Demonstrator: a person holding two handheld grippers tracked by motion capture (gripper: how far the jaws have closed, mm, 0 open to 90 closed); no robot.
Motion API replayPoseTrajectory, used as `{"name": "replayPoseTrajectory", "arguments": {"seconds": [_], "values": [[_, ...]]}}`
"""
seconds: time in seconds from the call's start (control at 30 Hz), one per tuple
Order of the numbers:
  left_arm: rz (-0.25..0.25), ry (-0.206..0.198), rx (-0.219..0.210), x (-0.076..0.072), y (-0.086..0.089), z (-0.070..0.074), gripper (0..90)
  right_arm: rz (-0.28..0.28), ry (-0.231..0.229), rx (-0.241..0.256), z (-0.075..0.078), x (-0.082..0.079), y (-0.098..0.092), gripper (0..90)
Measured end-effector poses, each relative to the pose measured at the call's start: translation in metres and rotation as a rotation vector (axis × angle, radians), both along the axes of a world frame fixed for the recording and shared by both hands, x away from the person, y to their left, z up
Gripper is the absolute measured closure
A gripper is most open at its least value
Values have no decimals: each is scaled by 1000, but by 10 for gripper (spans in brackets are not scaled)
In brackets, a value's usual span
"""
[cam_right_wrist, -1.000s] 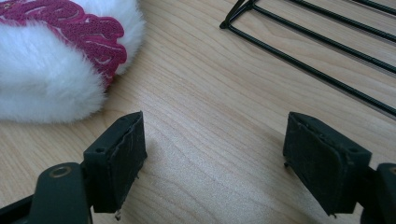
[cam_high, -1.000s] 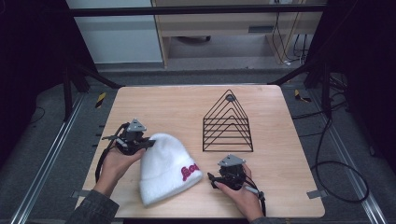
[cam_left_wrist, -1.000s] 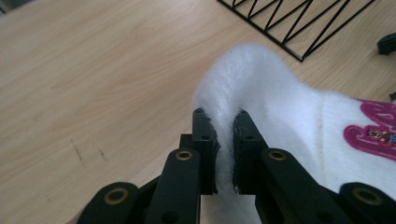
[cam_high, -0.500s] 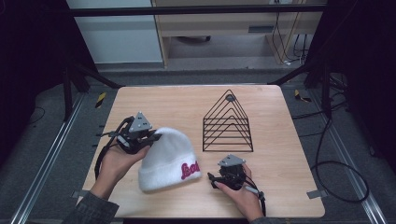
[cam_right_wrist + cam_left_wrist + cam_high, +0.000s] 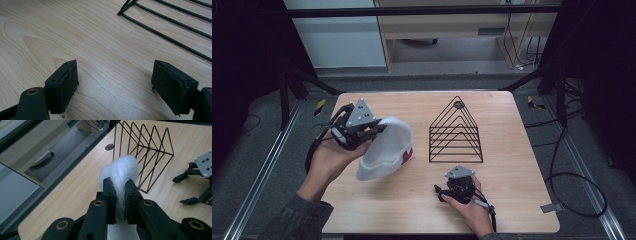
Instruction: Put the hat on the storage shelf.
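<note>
Lifted since a second ago: white beanie (image 5: 384, 147), formerly flat on the near-left of the table (image 5: 507, 210), now raised by its upper edge and hanging, lower end at or just above the wood (contact not discernible).

Left gripper (image 5: 371, 131): raised above the table's left side, tilted, grey three-cornered plate uppermost, held in the left hand (image 5: 329, 160) with forearm and grey sleeve entering from bottom left. Jaws clenched on a fold of the beanie; in the left gripper view the white knit (image 5: 122, 173) bulges up between and beyond the two black pads (image 5: 110, 195). Red lettering on the beanie's right side, facing the rack.

Right gripper (image 5: 447, 192): low at the near-centre of the table, held in the right hand (image 5: 469, 207), pointing left. Jaws spread wide, nothing between them; bare wood under the pads (image 5: 63, 85) in the right gripper view. Position unchanged from the earlier frames.

Wire rack (image 5: 455, 131): black, triangular dividers, upright, right of centre, just beside the beanie and apart from it; near corner visible in the right gripper view (image 5: 160, 25). Round grey grommet (image 5: 457, 105) in the table behind it.

Surroundings: cables (image 5: 567, 175) on the floor at right; cabinet beyond the far edge.
</note>
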State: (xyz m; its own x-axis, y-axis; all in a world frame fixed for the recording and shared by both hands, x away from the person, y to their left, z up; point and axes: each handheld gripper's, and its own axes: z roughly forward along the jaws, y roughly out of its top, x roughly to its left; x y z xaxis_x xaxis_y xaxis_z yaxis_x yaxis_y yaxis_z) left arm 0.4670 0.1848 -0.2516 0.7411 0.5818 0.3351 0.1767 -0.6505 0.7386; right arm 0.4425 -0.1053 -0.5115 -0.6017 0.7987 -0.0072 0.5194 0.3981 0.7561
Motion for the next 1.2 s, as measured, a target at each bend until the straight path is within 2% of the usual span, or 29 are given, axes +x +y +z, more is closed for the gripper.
{"name": "replayPoseTrajectory", "arguments": {"seconds": [0.07, 0.13, 0.23, 0.47, 0.63, 0.7, 0.77, 0.8, 0.83, 0.93, 1.07, 1.1, 1.13, 1.2], "values": [[-5, -3, -1, 1, -1, 5, 822, 0, 0, -1, 0, 0, 0, 213], [-27, -13, -27, 4, -3, 17, 823, -1, 1, -1, 0, 0, 0, 213], [-43, -11, -60, 5, -4, 24, 822, -2, 2, 1, 0, 0, 0, 213], [-68, -26, -61, 6, -12, 34, 822, -3, 5, 3, 0, 0, 0, 213], [-80, -53, -66, 4, -22, 47, 822, -6, 6, -2, 0, -1, 0, 212], [-84, -64, -64, 5, -25, 53, 822, 3, 28, -2, 4, -1, -3, 225], [-89, -68, -65, 5, -27, 56, 822, 23, 26, 13, 6, -2, -5, 205], [-92, -71, -66, 5, -28, 57, 822, 40, 18, 35, 12, -4, -6, 201], [-94, -74, -68, 5, -30, 60, 822, 55, -9, 40, 22, -8, -8, 201], [-97, -80, -75, 5, -33, 65, 822, 64, -57, 59, 45, -12, -13, 207], [-115, -87, -80, 3, -39, 71, 822, 54, -116, 94, 75, -18, -23, 316], [-115, -87, -80, 3, -39, 71, 822, 54, -116, 94, 75, -18, -23, 316], [-123, -91, -75, 2, -44, 74, 822, 55, -148, 100, 90, -20, -28, 346], [-128, -92, -72, 2, -47, 76, 822, 51, -153, 95, 95, -21, -29, 352]]}}
